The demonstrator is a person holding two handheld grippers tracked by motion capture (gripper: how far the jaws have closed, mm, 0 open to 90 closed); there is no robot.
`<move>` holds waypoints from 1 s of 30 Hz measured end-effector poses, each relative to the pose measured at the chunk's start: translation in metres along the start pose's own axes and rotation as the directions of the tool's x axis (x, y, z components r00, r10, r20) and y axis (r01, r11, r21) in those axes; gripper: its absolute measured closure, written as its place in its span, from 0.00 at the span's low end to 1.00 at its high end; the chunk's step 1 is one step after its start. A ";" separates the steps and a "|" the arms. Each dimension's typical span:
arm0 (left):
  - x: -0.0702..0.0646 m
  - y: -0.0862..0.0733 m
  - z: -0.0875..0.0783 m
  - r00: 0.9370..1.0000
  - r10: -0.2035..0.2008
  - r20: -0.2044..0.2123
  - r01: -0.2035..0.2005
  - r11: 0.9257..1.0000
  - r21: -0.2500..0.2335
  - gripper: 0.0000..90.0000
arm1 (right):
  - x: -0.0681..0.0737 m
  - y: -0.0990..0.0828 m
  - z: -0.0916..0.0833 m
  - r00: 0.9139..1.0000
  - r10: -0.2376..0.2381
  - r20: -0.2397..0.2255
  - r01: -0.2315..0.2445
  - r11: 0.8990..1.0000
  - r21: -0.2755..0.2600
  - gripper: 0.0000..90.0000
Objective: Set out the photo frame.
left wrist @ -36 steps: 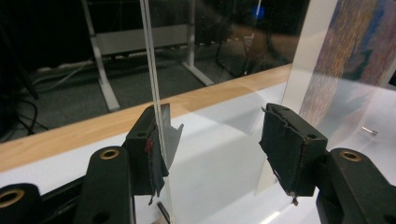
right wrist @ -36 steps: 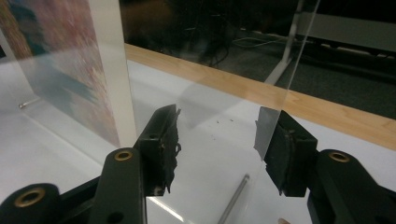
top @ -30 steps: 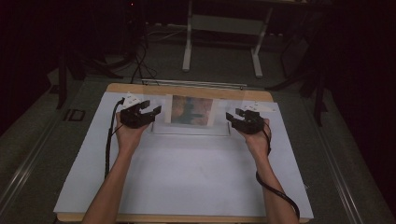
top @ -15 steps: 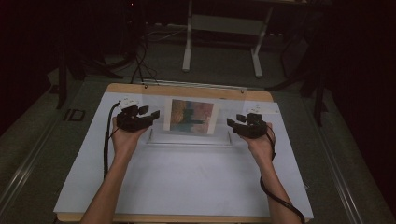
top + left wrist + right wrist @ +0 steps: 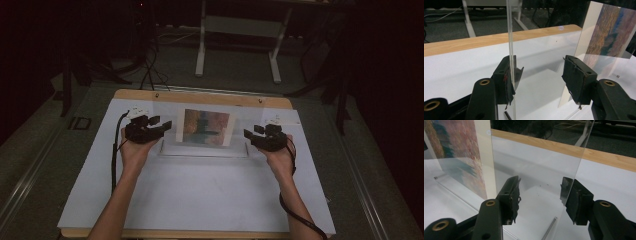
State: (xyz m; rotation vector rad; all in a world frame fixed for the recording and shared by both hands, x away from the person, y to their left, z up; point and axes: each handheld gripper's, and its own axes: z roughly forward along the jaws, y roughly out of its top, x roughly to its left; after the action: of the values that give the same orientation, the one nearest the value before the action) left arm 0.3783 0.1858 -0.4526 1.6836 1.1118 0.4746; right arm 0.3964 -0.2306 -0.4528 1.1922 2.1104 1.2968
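Tabletop (image 5: pixel 200 200) covered in white sheeting with a wooden far edge is seen from above in a dark room. A clear acrylic picture stand (image 5: pixel 202 147) is placed upright near the far middle, and a colourful landscape print (image 5: pixel 206 127) is held inside it. The left hand-held gripper (image 5: pixel 162 127) is held at the stand's left edge, and the right hand-held gripper (image 5: pixel 248 134) at its right edge. In the left gripper view, the jaws are seen spread apart, with the clear panel's edge (image 5: pixel 510 50) standing against the inner face of the left jaw. In the right gripper view, the jaws are likewise spread, and the clear panel (image 5: pixel 536 165) is seen standing between them, its edge beside the right jaw. Nothing is clamped by either.
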 end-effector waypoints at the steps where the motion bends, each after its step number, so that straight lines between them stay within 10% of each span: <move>1: 0.000 -0.001 -0.001 1.000 -0.004 0.005 0.004 1.000 -0.006 0.50 | 0.001 -0.001 -0.001 1.000 0.002 0.001 -0.002 1.000 0.000 0.54; 30: -0.002 -0.020 -0.003 1.000 0.006 0.018 -0.006 1.000 -0.003 0.40 | 0.006 -0.013 -0.005 0.999 -0.035 0.018 0.035 0.999 -0.027 0.44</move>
State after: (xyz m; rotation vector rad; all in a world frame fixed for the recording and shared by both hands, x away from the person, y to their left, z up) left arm 0.3662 0.1874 -0.4687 1.6858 1.0924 0.4641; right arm 0.3841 -0.2308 -0.4608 1.1465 2.0846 1.2910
